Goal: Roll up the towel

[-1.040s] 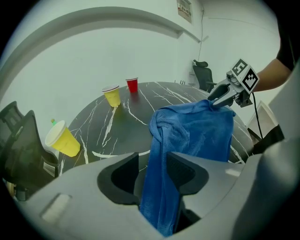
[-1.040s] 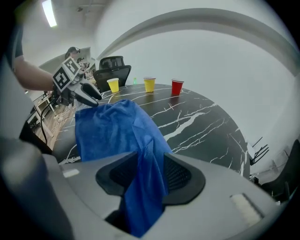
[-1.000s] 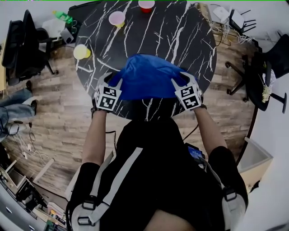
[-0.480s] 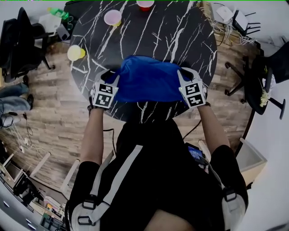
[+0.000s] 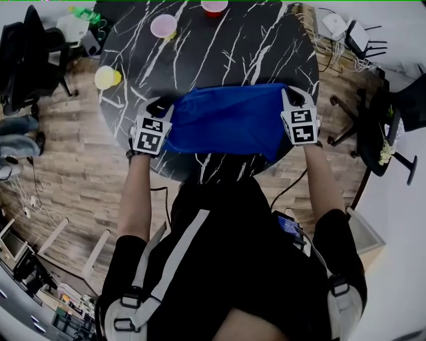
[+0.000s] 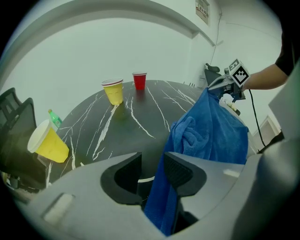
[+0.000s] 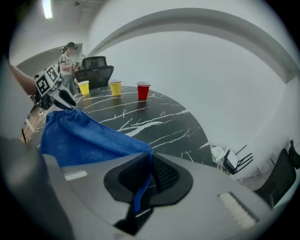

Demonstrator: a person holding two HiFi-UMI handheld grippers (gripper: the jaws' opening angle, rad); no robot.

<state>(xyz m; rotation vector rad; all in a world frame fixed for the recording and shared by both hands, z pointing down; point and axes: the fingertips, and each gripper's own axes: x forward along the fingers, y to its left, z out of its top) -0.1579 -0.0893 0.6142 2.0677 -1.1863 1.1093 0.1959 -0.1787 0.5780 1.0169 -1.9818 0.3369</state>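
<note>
Hanging taut, the towel (image 5: 226, 120) hides part of the table (image 5: 253, 46) beneath.

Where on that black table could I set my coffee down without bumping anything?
Best is the bare table beyond the blue towel, from the red cup across to the right rim. A smaller patch lies between the towel and the two yellow cups. The near edge is crowded: the towel covers it.
</note>
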